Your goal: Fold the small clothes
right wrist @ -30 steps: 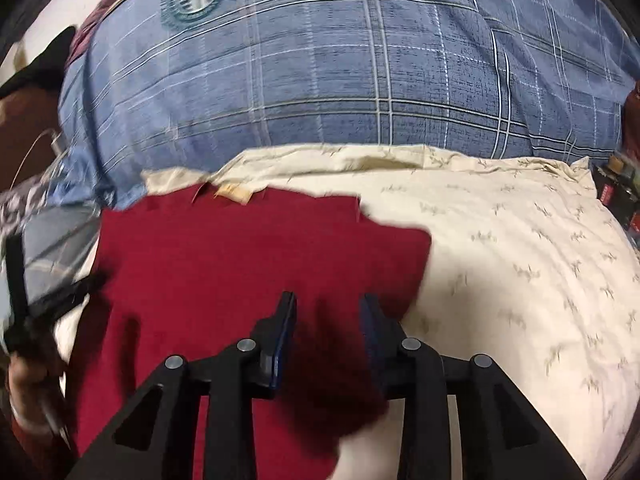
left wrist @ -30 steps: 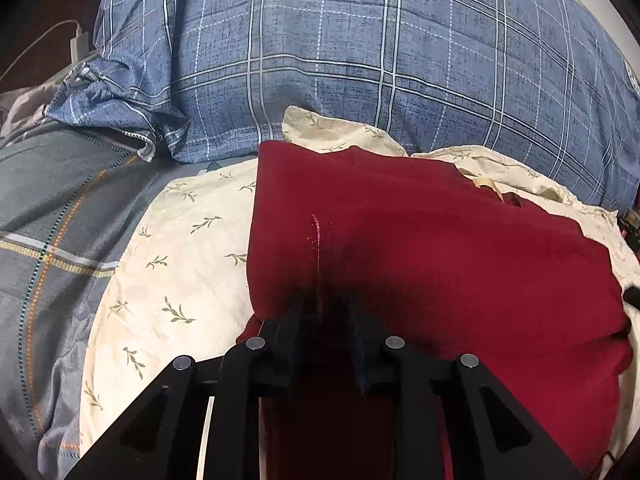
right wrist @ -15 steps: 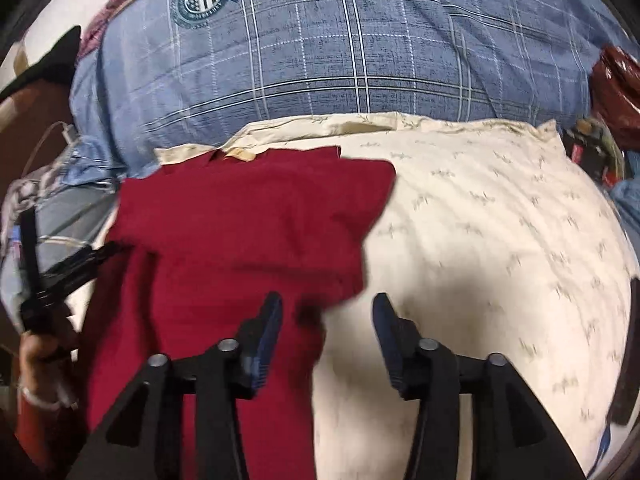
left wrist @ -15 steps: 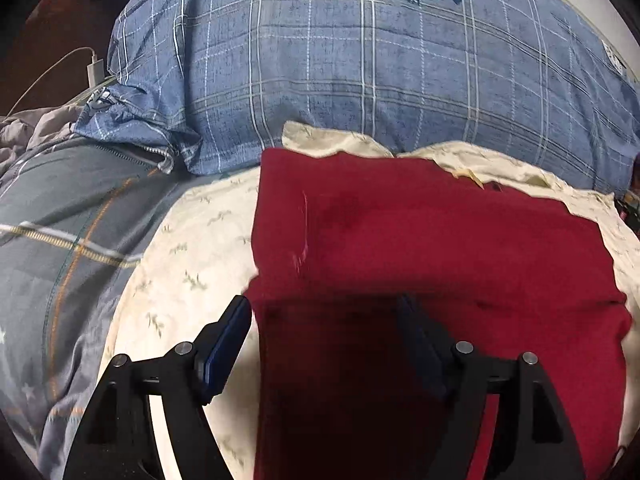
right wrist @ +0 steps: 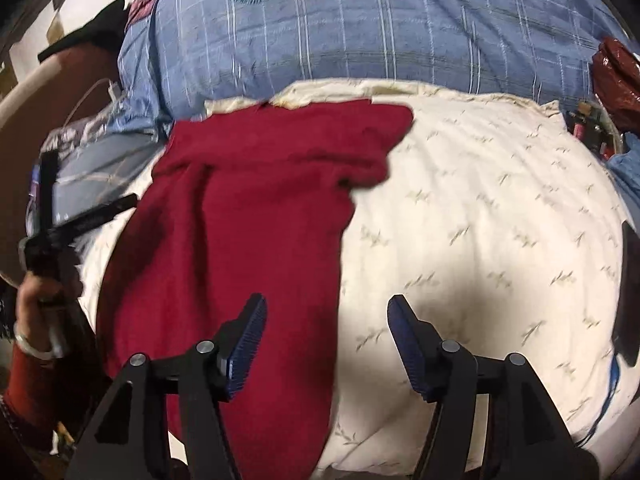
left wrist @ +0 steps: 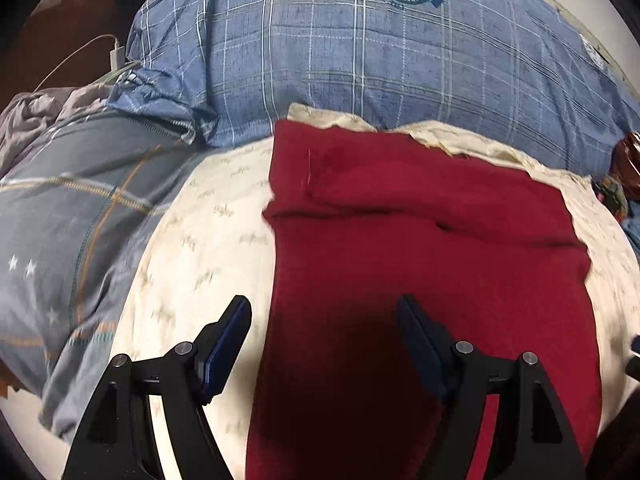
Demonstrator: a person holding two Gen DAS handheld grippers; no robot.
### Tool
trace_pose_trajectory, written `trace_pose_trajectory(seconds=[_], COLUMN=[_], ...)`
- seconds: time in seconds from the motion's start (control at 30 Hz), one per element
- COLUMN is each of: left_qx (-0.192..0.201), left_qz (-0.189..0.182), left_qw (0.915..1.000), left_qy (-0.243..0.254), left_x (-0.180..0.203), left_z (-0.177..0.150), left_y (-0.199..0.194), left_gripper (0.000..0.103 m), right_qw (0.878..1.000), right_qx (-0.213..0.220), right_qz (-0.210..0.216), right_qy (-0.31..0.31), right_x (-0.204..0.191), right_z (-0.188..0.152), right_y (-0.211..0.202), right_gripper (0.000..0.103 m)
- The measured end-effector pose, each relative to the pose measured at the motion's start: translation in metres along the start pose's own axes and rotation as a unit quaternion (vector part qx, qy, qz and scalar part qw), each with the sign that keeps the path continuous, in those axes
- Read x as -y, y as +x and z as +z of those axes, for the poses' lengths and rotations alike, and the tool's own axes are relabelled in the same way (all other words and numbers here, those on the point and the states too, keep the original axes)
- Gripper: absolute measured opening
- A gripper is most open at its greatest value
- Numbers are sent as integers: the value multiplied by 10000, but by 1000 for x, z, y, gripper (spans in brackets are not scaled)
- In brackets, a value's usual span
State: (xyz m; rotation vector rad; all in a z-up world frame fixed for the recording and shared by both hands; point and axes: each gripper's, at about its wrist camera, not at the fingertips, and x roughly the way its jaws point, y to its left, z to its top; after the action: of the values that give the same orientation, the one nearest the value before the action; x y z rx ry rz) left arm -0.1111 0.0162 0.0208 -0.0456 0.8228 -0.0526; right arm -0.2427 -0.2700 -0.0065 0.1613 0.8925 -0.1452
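A dark red garment lies on a cream pillow with a leaf print, its far part folded over into a band across the top. My left gripper is open and empty, above the garment's near left edge. In the right wrist view the same garment lies left of centre on the pillow. My right gripper is open and empty, over the garment's right edge. The left gripper and the hand holding it show at the far left of that view.
A large blue plaid pillow rises behind the cream pillow. A grey plaid bedcover lies to the left, with a white charger and cable beyond it. Red and dark items sit at the far right.
Both grippers have opened and let go of the red garment, then drawn back toward me. The garment now lies with its far part folded over.
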Motion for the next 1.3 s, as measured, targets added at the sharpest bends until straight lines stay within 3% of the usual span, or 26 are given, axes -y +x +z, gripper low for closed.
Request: trace_pose_trajectory(seconds=[0.3, 0.47, 0.73, 1.07, 1.3], left_qx=[-494, -818, -1150, -1439, -1549], left_qz=[-62, -260, -203, -388, -880], left_qw=[9988, 9959, 9924, 9867, 9812], left_qy=[-49, -291, -382, -644, -741], left_x=[-29, -39, -50, -56, -56], left_z=[-63, -85, -111, -118, -115], left_y=[-48, -65, -76, -61, -60], left_gripper=[74, 74, 74, 74, 60], right_qw=[9966, 9941, 9866, 9818, 9784], right_qx=[-527, -712, -914, -1166, -1163], right_qz=[623, 816, 1350, 1495, 1711], right_qy=[-121, 1, -18, 60, 29], right_x=[-5, 1, -2, -3, -3], right_z=[-40, -56, -80, -89, -87], right_y=[14, 12, 2, 14, 12], right_gripper=[64, 64, 64, 64, 62])
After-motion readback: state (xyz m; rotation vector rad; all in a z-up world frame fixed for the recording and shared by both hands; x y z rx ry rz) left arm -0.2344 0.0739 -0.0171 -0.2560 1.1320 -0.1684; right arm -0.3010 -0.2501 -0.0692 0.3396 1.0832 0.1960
